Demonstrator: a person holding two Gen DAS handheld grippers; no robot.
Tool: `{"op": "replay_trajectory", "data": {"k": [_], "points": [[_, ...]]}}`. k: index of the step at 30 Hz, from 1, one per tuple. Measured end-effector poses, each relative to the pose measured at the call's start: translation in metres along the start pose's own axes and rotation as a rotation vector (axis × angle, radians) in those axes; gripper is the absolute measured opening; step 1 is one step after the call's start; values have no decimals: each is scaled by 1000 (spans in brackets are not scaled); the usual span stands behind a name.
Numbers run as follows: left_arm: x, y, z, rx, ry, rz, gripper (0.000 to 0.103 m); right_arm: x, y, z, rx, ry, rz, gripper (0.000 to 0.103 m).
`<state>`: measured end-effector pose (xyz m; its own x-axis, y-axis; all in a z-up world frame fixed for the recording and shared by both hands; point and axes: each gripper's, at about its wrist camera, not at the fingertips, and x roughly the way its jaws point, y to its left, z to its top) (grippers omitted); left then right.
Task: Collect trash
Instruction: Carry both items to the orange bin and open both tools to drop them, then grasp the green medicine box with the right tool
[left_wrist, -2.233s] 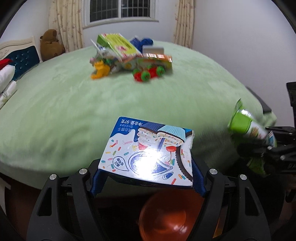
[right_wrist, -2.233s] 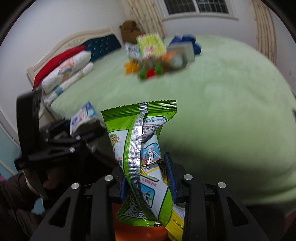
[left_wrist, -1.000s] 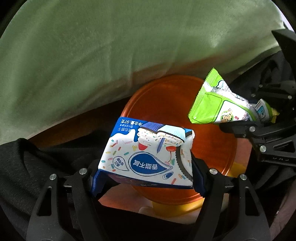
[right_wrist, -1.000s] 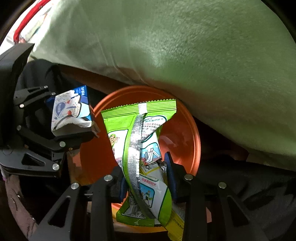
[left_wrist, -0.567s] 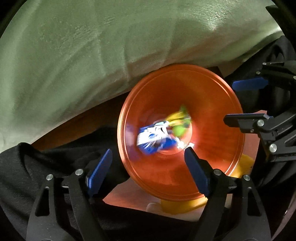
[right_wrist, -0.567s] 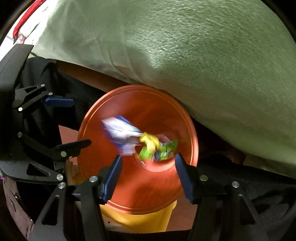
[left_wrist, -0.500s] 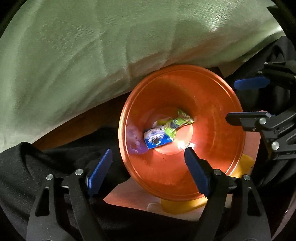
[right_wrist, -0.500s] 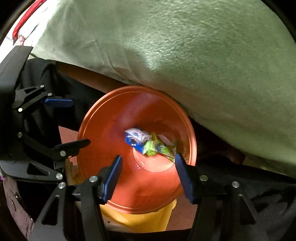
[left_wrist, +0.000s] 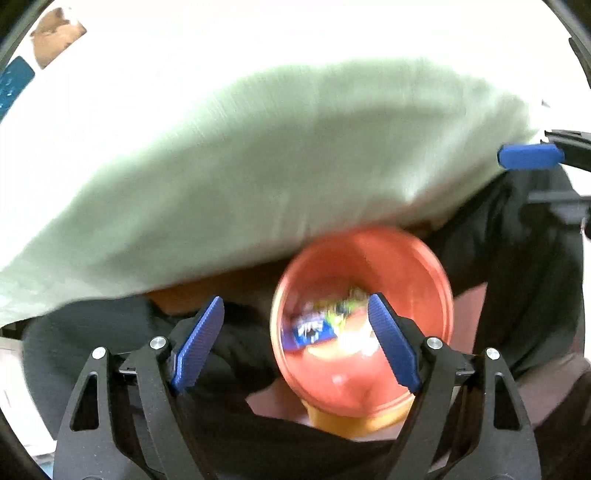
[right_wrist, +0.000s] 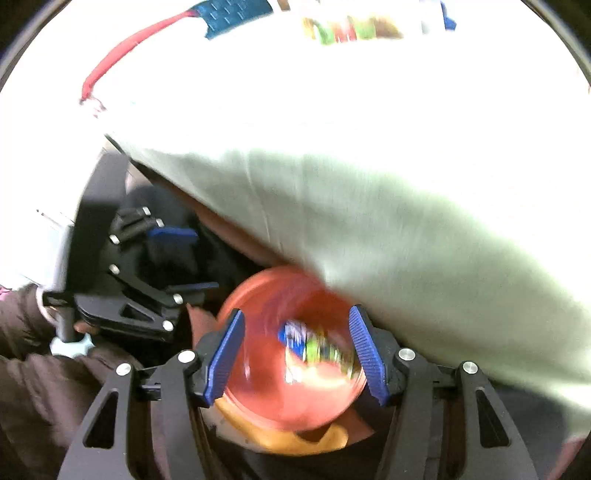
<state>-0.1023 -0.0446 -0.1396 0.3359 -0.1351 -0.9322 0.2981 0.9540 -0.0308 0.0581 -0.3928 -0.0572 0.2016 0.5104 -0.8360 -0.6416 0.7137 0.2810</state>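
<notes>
- Left gripper (left_wrist: 295, 341): your L jaws stand wide apart w/ nothing between the blue pads; they have just been opening a little further. Released, empty.
- Orange bin (left_wrist: 436, 266): sits below and ahead of the L tool, offset toward its R pad, tucked against the edge of the green bedspread (left_wrist: 258, 166).
- Wrappers (left_wrist: 314, 328): blue-and-white packet plus green/yellow one lie on the bin floor, touching each other. Both collected, so this load reads as done.
- Right gripper (right_wrist: 297, 354): your R jaws are also apart and have just been opening; the bin shows through the gap, but the pads press on nothing. Let go, empty.
- Bin in R wrist view (right_wrist: 258, 295): almost centred between the R pads, so the R tool points more squarely at it than the L.
- Key relation for the next move, as a judgement: whatever trash is left lies away from the bin, up on the bed. A blurred coloured clutter (right_wrist: 351, 27) shows at the far top of the R wrist view, well apart from both tools. You'd have to swing both tools up and forward over the bedspread. Which hand is nearer cannot be told; the clutter's long axis runs across the frame.
- Which bits of that clutter count as trash: too blurred to say.
- Writing/brands: none readable; motion blur and glare wipe out the print on the packets.
</notes>
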Motion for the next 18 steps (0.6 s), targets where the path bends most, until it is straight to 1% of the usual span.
{"op": "replay_trajectory", "data": {"k": [2,5,6,8,11,12,13,14,15,16,17,18], "points": [[-15,4,12,-22,-47,4,79,-15,-4,22,-21,-47,-15,58],[-36,14,26,-61,-114,19,79,-34,-12,68,-63,-112,-59,58],[-46,14,32,-70,-129,25,79,-35,-13,78,-76,-123,-70,59],[-54,20,40,-97,-161,37,79,-39,-19,113,-100,-151,-91,59],[-59,27,47,-131,-193,39,79,-40,-33,157,-81,-176,-50,59],[-60,29,50,-140,-200,40,79,-40,-37,177,-66,-192,-39,60],[-60,33,52,-151,-207,38,79,-37,-42,193,-54,-206,-42,60],[-69,40,59,-160,-208,35,79,-34,-45,208,-46,-214,-45,62],[-68,42,61,-168,-209,32,79,-28,-48,232,-38,-232,-52,64],[-67,44,64,-179,-209,28,79,-23,-49,246,-33,-246,-66,67],[-68,47,66,-184,-209,25,79,-20,-49,256,-30,-258,-79,78],[-67,51,66,-188,-210,20,79,-10,-50,277,-28,-277,-100,86]]}}
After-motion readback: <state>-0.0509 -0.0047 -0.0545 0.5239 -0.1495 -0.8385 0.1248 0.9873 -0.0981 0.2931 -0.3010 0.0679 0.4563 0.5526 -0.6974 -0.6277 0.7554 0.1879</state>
